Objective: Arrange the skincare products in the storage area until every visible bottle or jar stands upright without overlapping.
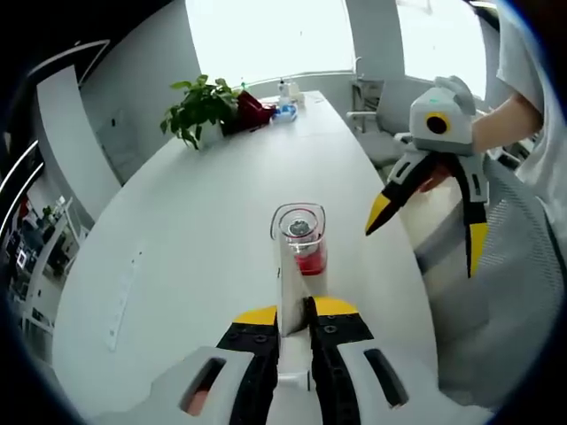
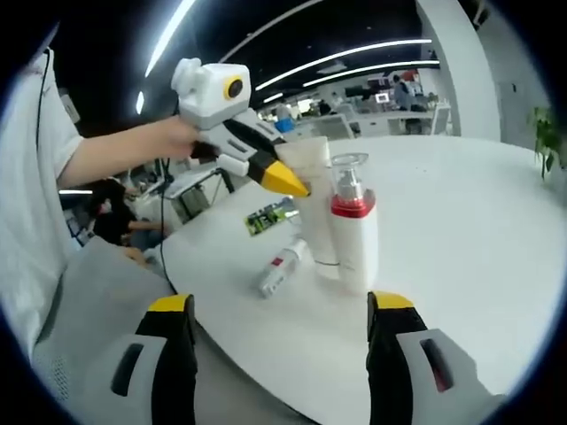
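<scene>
Left gripper (image 1: 293, 316), bottom centre of the left gripper view: jaws closed on a white tube (image 1: 290, 283) that stands upright between the yellow tips. In the right gripper view the same gripper (image 2: 285, 181) comes in from upper left, its yellow tips clamped on that white tube (image 2: 315, 199), which stands on the worktop (image 2: 461, 239).

Just beside the tube, touching or nearly so, a pump bottle (image 2: 353, 232) with a red band and clear cap stands upright, centre frame. In the left gripper view it sits directly behind the tube, clear cap and red body (image 1: 302, 239) showing above the jaws.

Right gripper (image 2: 280, 312), bottom of its own view: jaws wide apart, holding nothing, low and short of the products. In the left gripper view it hangs at the right (image 1: 430, 226), open, above the worktop edge.

Left of the standing pair, a small white tube with red marking (image 2: 282, 266) lies on its side on the worktop. A green flat item (image 2: 271, 216) lies behind it, too blurred to identify.

Progress, as a judgement: two products upright, one of them not yet released; the lying small tube remains to be stood up. Task about midway to two-thirds done.

Far end of the worktop (image 1: 204, 230): potted plant (image 1: 200, 110), not part of the task.
</scene>
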`<control>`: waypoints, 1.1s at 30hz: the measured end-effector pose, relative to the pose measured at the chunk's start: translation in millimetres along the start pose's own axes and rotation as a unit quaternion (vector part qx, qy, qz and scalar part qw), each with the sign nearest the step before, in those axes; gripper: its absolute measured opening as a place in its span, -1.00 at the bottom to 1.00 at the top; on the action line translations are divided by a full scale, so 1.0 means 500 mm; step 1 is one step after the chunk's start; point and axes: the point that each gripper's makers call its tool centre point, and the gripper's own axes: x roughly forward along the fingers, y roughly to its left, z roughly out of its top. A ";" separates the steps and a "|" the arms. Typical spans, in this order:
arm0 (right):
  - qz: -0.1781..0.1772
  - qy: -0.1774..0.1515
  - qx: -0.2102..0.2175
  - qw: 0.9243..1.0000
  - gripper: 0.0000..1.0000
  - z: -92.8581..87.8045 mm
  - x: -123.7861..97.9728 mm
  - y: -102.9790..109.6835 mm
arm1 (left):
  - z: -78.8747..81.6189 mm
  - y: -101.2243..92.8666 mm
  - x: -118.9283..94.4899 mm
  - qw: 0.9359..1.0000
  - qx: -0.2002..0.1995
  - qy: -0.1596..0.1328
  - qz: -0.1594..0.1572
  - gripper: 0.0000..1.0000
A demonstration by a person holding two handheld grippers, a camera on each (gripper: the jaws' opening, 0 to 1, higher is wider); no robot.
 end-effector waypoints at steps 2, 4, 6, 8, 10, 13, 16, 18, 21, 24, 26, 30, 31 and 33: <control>-0.001 0.000 0.001 1.000 0.63 0.000 -0.001 0.000 | -0.001 0.001 0.000 1.000 0.001 0.000 0.002 -0.72; -0.002 0.002 0.003 1.000 0.66 0.000 0.000 0.001 | -0.001 0.003 0.000 1.000 -0.002 0.000 0.005 -0.71; -0.003 0.004 0.005 1.000 0.70 0.000 0.000 0.003 | 0.000 0.004 0.000 1.000 -0.004 0.000 0.006 -0.68; -0.004 0.006 0.007 1.000 0.74 -0.001 0.000 0.004 | 0.002 0.008 -0.002 1.000 -0.010 -0.005 0.009 -0.65; -0.005 0.006 0.009 1.000 0.78 0.000 0.000 0.005 | 0.005 0.011 -0.004 1.000 -0.013 -0.007 0.012 -0.62; -0.006 0.007 0.012 1.000 0.82 0.000 0.000 0.006 | 0.003 0.012 -0.005 1.000 -0.020 -0.008 0.012 -0.57; -0.008 0.007 0.015 1.000 0.87 0.002 -0.001 0.008 | 0.002 0.010 -0.009 1.000 -0.024 -0.008 0.013 -0.54; -0.010 0.007 0.015 1.000 0.90 0.004 -0.002 0.009 | -0.002 0.009 -0.013 1.000 -0.026 -0.005 0.011 -0.52; -0.012 0.006 0.015 1.000 0.95 0.013 -0.003 0.011 | -0.003 0.004 -0.021 1.000 -0.027 -0.004 0.011 -0.50; -0.012 0.003 0.013 1.000 0.98 0.023 -0.002 0.017 | -0.002 0.004 -0.036 0.999 -0.034 -0.007 0.019 -0.44; -0.011 0.004 0.009 1.000 0.98 0.027 0.001 0.022 | -0.002 0.000 -0.045 0.999 -0.036 -0.007 0.024 -0.43; -0.007 0.004 0.003 1.000 0.99 0.033 0.005 0.030 | -0.011 -0.003 -0.065 0.999 -0.042 -0.006 0.034 -0.35; -0.008 0.004 0.003 1.000 0.99 0.035 0.006 0.030 | -0.014 -0.004 -0.070 0.998 -0.044 -0.006 0.037 -0.32; -0.016 0.002 0.009 1.000 0.99 0.039 0.007 0.024 | -0.020 -0.009 -0.083 0.998 -0.053 -0.005 0.045 -0.28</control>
